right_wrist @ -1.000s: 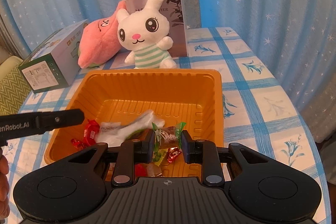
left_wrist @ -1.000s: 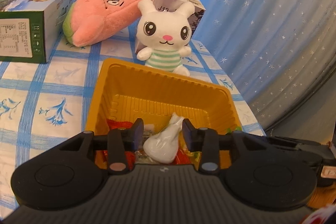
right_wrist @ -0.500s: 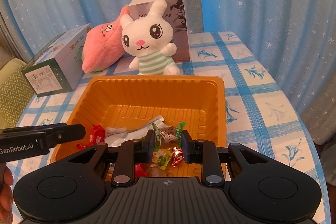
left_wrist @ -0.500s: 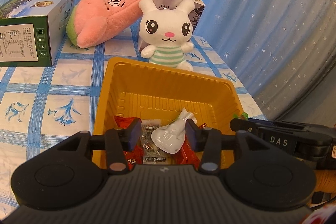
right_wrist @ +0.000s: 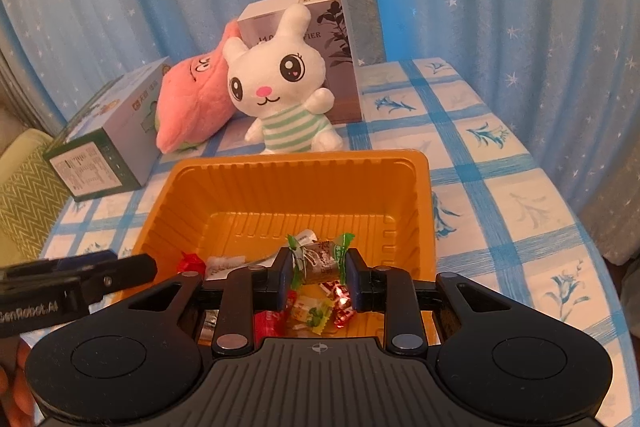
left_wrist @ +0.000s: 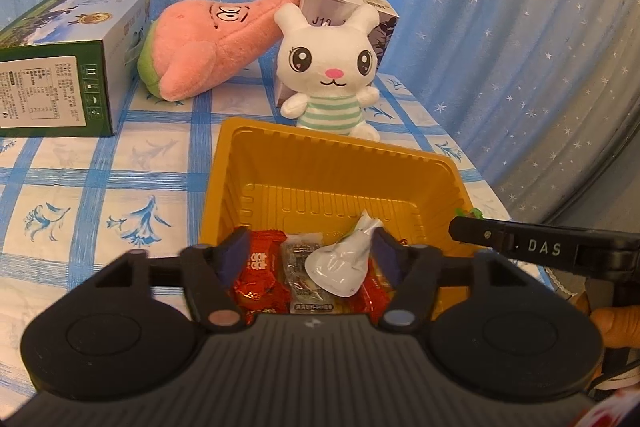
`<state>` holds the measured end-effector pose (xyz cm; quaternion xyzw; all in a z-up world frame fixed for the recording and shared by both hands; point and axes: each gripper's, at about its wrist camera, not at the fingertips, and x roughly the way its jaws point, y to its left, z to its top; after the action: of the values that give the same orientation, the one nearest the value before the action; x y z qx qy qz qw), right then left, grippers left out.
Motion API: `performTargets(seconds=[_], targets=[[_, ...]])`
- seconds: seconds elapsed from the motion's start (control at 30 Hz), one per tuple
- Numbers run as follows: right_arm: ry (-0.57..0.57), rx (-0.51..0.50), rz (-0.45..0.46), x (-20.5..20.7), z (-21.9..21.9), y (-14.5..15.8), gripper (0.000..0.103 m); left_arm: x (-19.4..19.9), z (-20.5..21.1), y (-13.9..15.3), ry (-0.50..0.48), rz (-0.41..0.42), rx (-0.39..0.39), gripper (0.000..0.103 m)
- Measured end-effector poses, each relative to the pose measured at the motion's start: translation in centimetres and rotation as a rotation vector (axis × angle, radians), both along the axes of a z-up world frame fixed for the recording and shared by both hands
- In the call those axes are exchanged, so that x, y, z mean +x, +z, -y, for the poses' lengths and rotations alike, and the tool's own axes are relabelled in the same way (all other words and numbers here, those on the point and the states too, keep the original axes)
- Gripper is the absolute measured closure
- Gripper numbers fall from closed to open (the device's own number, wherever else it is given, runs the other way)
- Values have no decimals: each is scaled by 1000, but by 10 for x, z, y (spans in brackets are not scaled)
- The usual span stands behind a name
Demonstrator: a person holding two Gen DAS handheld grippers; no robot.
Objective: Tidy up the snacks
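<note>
Blue curtain [left_wrist: 500, 39] with white star print hangs behind table [right_wrist: 520, 211]. Tablecloth white, blue checks, blue flower motifs. Green zigzag-patterned cushion [right_wrist: 24, 199] at table's left edge. Light soft, even.

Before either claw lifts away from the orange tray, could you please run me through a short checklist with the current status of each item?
1. Left claw letting go: jaws opening, white pouch lies between them, leaning at the right pad; ok.
2. Right claw letting go: jaws opening, but the green-ended candy spans the gap, ends at both pads; cannot tell if free.
3. Both snacks over the orange tray, not its rim: ok.
4. Earlier snacks inside the tray, such as the red packet: ok.
5. White bunny plush stands clear behind the tray: ok.
6. Claws apart from each other: ok.
</note>
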<state>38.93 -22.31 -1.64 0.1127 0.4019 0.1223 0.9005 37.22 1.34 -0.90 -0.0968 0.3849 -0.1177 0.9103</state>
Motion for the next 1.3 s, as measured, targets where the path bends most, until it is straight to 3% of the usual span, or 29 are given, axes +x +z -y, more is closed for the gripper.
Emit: performTargets(seconds=[0.03,0.07,0.3,0.5,0.8,1.3], targets=[[-15,22,-1,0,3,-1,34,-1,-1,0,6,4,5,29],[-35,43,5,-1,7,0,30,-3,-2,0,10,8,11,26],[-102,45,27,-14,24,2,29,-16,-6,-2,40,42,86,14],[-125,46,14,-32,36,2,29,-33,-7,0,48,39,101,6],[-89,10,-10,-72,36,10,29,-70,-1,15,40,35,137,0],[-62,7,-16,-161,42,41,29,-160,18,50,35,34,145,0]])
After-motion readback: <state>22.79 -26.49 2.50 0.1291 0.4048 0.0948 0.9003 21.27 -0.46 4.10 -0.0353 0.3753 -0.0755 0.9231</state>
